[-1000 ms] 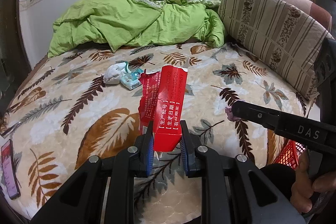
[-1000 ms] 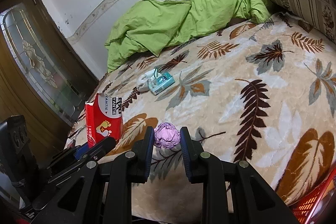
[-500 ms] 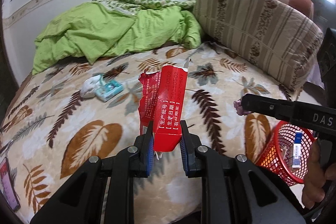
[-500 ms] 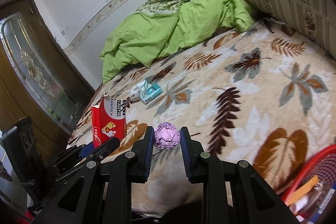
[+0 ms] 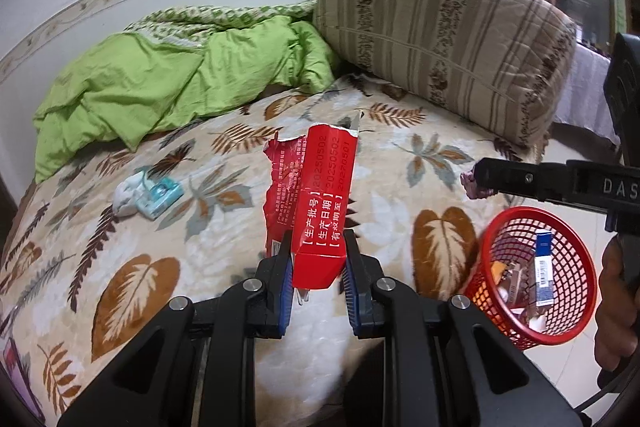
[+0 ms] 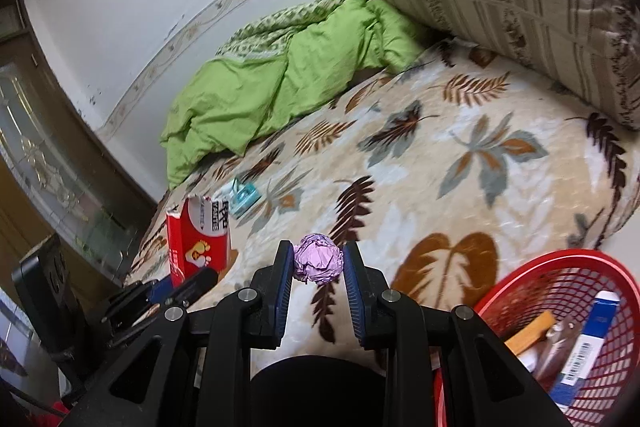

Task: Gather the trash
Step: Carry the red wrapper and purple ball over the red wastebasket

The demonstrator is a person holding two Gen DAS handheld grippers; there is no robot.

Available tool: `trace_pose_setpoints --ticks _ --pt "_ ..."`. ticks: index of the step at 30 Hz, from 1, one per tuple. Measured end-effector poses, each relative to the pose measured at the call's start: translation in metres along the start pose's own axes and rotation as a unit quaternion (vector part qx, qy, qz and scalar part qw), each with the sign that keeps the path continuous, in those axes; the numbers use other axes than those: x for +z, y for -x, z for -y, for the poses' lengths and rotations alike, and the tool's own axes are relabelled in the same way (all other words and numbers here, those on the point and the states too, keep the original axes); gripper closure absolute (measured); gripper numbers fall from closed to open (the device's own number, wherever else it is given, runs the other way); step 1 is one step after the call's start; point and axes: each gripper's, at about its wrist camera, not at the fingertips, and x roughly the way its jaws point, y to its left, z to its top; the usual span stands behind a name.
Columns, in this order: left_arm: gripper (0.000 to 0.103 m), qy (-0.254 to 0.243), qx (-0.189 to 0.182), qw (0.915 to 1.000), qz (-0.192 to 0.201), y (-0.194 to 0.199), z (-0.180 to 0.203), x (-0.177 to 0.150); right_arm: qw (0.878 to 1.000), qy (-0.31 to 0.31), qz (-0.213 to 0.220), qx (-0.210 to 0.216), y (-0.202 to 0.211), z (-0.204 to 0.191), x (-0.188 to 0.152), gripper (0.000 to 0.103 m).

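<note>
2 grips | L gripper [image 5: 317, 259]: torn red carton [image 5: 320, 203] | R gripper [image 6: 316, 267]: crumpled purple paper ball [image 6: 319, 263]

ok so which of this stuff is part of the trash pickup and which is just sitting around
Part of the job:
- torn red carton, held in the left gripper
- purple paper ball, held in the right gripper
- red basket, already holding trash
- teal tissue pack on the bed, likely next

Just lying about:
- green duvet
- striped pillow
- leaf-print blanket

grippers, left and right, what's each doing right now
Left gripper: shut on the torn red box.
Right gripper: shut on the purple paper ball.
</note>
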Motion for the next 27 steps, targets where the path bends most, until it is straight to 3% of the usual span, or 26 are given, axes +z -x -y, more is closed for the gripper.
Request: trace_pose_setpoints --ticks 12,27 --pt "0.083 -0.041 -0.045 0.9981 -0.003 -0.003 0.047 0.011 0.999 -0.019 0.016 -0.045 0.042 0.031 -0.006 0.076" --pt "0.083 -0.078 -0.125 0.9886 -0.031 -0.011 0.104 0.016 0.992 -0.057 0.035 -0.106 0.091 0.076 -0.013 0.076"
